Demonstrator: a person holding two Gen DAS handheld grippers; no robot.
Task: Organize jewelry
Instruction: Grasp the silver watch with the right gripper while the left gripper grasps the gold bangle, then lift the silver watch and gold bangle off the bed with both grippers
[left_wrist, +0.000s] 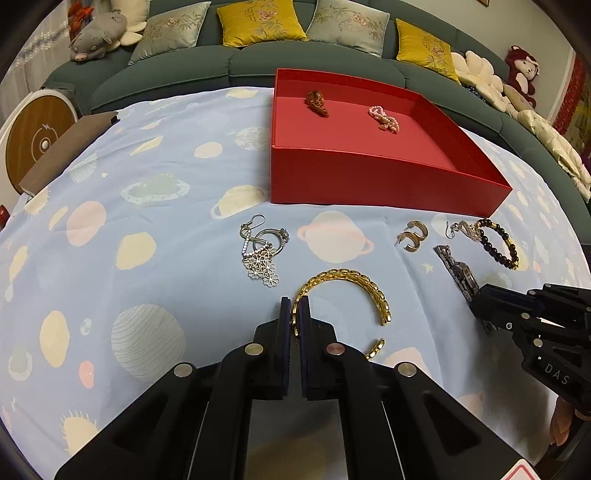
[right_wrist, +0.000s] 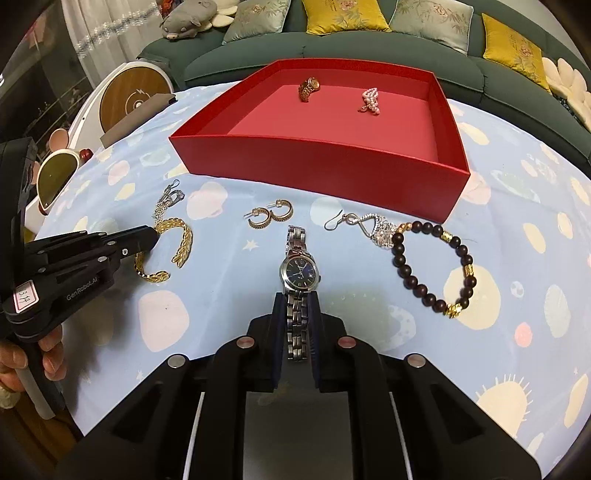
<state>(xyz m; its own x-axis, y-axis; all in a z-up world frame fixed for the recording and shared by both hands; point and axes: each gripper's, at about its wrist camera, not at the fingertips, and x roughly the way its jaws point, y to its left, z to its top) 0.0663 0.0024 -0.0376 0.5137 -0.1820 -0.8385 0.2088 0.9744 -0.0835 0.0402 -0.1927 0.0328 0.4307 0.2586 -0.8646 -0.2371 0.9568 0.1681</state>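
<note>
A gold chain bracelet (left_wrist: 354, 284) lies on the blue planet-print cloth, and my left gripper (left_wrist: 294, 306) is shut on its left end. In the right wrist view the same bracelet (right_wrist: 181, 240) shows beside the left gripper (right_wrist: 153, 234). A silver watch with a blue dial (right_wrist: 300, 273) lies in front of the red box (right_wrist: 317, 162); my right gripper (right_wrist: 297, 299) is shut on its band. In the left wrist view the watch (left_wrist: 458, 273) meets the right gripper (left_wrist: 476, 299). Inside the box lie a gold watch (right_wrist: 308, 88) and a pink bead bracelet (right_wrist: 369, 99).
On the cloth also lie silver flower earrings (left_wrist: 260, 251), a pair of gold hoop earrings (right_wrist: 269, 214), a silver drop earring (right_wrist: 365, 225) and a dark bead bracelet (right_wrist: 432, 266). A green sofa with cushions (left_wrist: 258, 22) runs behind the table. A hand (right_wrist: 22, 354) holds the left gripper.
</note>
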